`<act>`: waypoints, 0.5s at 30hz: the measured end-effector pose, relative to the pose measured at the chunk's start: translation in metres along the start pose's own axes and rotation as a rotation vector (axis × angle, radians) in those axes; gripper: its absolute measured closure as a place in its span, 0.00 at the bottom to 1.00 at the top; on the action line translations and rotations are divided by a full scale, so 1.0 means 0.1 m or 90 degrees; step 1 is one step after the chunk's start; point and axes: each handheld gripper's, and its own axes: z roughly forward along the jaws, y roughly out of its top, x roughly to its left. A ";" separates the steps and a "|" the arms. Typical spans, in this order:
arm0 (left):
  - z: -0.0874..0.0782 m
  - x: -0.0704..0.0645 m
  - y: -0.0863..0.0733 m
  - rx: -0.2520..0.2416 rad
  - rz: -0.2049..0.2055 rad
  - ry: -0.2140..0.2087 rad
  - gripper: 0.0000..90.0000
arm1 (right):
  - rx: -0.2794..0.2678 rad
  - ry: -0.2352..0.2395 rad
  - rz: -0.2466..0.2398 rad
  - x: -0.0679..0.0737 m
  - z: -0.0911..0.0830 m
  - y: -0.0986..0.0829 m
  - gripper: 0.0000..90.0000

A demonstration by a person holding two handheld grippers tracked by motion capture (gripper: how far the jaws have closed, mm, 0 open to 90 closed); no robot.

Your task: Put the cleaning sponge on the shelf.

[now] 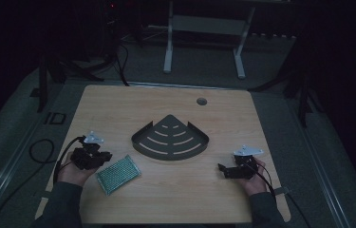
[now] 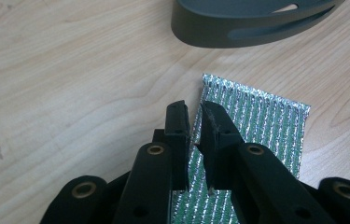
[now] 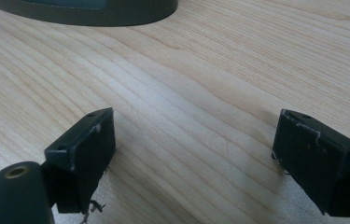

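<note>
A green pad with silver stripes (image 1: 117,173) (image 2: 266,126) lies flat near the front left of the wooden table (image 1: 118,109). My left gripper (image 1: 105,156) (image 2: 193,109) hovers over the pad's left edge, its jaws shut to a thin slit with nothing held. A dark grey fan-shaped slotted tray (image 1: 170,138) (image 2: 238,23) (image 3: 93,11) sits at the table's middle. My right gripper (image 1: 220,167) (image 3: 193,135) rests low at the front right, wide open over bare wood and pointing toward the tray.
A round cable hole (image 1: 201,101) sits near the table's far edge. A white-legged frame (image 1: 168,47) stands on the floor behind. Black cables (image 1: 38,152) loop on the floor at the left. The room around is dark.
</note>
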 end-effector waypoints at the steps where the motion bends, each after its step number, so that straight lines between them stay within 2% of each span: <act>1: 0.00 0.01 0.01 0.002 0.005 -0.001 0.90 | 0.000 0.000 0.000 0.00 0.00 0.00 0.14; 4: 0.00 0.04 0.05 0.007 0.021 -0.016 0.89 | 0.000 0.000 0.000 0.00 0.00 0.00 0.14; 10: -0.01 0.08 0.13 0.029 0.047 -0.028 0.88 | 0.000 0.000 0.000 0.00 0.00 0.00 0.14; 15: 0.01 0.13 0.18 0.055 0.056 -0.046 0.87 | 0.000 0.000 0.000 0.00 0.00 0.00 0.14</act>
